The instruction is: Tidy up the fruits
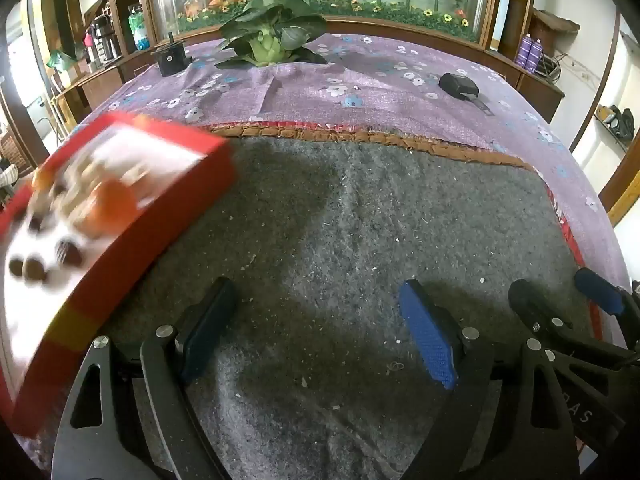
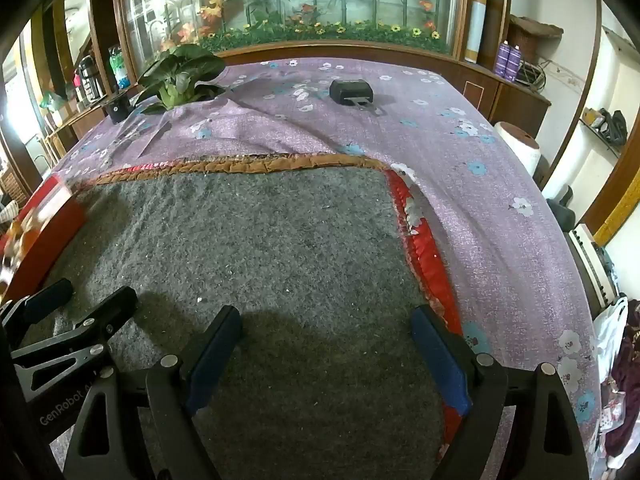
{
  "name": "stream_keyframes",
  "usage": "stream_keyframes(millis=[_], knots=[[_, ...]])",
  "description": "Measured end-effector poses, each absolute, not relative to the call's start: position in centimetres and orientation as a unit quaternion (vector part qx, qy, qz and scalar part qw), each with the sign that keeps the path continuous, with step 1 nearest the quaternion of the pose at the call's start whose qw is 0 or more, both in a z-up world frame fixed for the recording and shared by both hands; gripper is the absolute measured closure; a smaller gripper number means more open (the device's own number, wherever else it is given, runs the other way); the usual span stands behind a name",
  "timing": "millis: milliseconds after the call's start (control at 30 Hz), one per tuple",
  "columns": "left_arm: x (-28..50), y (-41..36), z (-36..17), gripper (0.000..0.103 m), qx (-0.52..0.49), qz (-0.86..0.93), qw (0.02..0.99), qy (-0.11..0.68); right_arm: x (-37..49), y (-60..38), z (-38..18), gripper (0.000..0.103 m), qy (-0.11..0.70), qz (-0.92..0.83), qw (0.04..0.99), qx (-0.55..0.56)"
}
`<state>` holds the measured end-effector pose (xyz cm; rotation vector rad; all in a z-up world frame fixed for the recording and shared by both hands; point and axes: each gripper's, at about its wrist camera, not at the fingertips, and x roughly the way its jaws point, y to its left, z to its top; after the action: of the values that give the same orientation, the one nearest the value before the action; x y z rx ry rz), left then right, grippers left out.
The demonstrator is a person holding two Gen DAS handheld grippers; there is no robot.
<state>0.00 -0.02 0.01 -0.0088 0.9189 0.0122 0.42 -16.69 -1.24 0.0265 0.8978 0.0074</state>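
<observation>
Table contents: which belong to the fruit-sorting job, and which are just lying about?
Job:
- red cardboard box holding an orange fruit and small brown round items
- grey felt mat, the work surface

Lying about:
- leafy green vegetable
- black cylindrical holder
- black rectangular device
- white roll

Daylight glares through the glass-fronted wooden display case (image 2: 288,0) behind; the red cardboard box (image 1: 100,220) smears with motion blur; fisheye edges bend and darken.

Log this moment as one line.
left gripper: open, empty | right gripper: open, empty | blurred red cardboard tray: left edge of grey felt mat
</observation>
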Motion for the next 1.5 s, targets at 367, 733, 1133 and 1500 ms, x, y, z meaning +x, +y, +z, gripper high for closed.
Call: stream_keyframes(millis=[367, 733, 1133, 1500], knots=[[0.02, -0.06, 0.02, 0.018, -0.006, 0.005, 0.896, 0.444, 0.39, -16.66, -1.24, 0.016, 0.433, 0.003, 0.902, 0.011], [0.0, -0.01, 0.01, 0.018, -0.007, 0.005, 0.896, 0.444, 0.45, -16.69, -1.2, 0.016, 0.433, 0.003, 0.901, 0.011], [-0.3, -0.27, -0.45, 0.018, -0.007, 0.005, 0.896, 0.443, 0.58, -16.8, -1.25, 0.016, 0.433, 0.003, 0.901, 0.011], [-0.25, -0.46, -0.39, 0.018, -0.007, 0.005, 0.896, 0.444, 0.45, -16.7, -1.24, 0.016, 0.433, 0.003, 0.901, 0.011]])
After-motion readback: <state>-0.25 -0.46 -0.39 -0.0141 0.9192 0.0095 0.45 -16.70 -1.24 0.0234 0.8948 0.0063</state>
